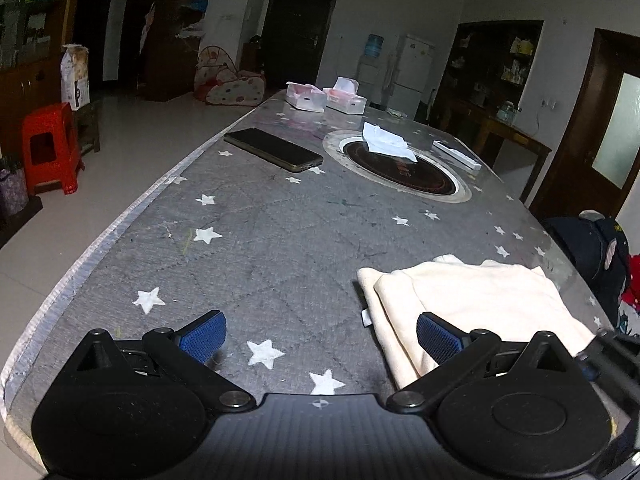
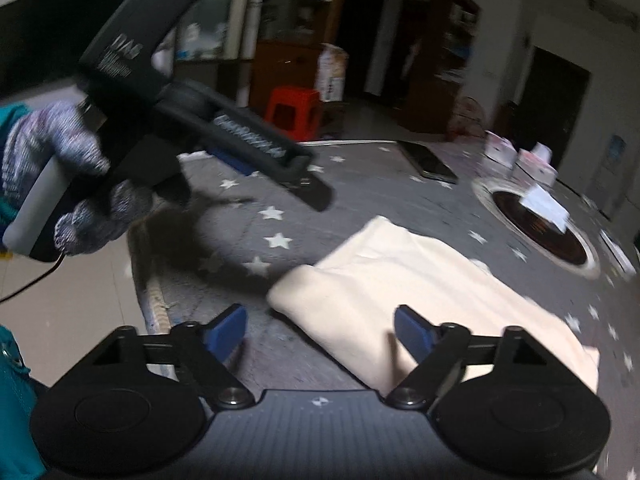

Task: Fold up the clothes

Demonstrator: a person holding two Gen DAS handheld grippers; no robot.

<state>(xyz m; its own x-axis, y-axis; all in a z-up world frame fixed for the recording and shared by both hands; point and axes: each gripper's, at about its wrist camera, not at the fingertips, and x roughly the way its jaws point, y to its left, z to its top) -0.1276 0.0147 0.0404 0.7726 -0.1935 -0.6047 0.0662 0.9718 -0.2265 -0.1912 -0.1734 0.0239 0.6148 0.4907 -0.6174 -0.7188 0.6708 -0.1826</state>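
Note:
A cream garment (image 1: 472,304) lies folded on the grey star-patterned table (image 1: 260,240), at the near right in the left wrist view. My left gripper (image 1: 320,332) is open over bare tabletop, and its right finger (image 1: 436,338) overlaps the garment's left edge. In the right wrist view the garment (image 2: 420,280) stretches away to the right. My right gripper (image 2: 320,330) is open, with the garment's folded near corner between its fingers and the pads apart from it. A gloved hand (image 2: 60,168) holds the left tool at the upper left of that view.
A dark phone (image 1: 272,148), two pink-white tissue boxes (image 1: 306,96), a round black hob (image 1: 400,172) with crumpled paper (image 1: 386,142) and a white box (image 1: 456,154) lie farther along the table. Dark clothes (image 1: 596,256) are piled at the right edge. A red stool (image 1: 50,144) stands on the floor left.

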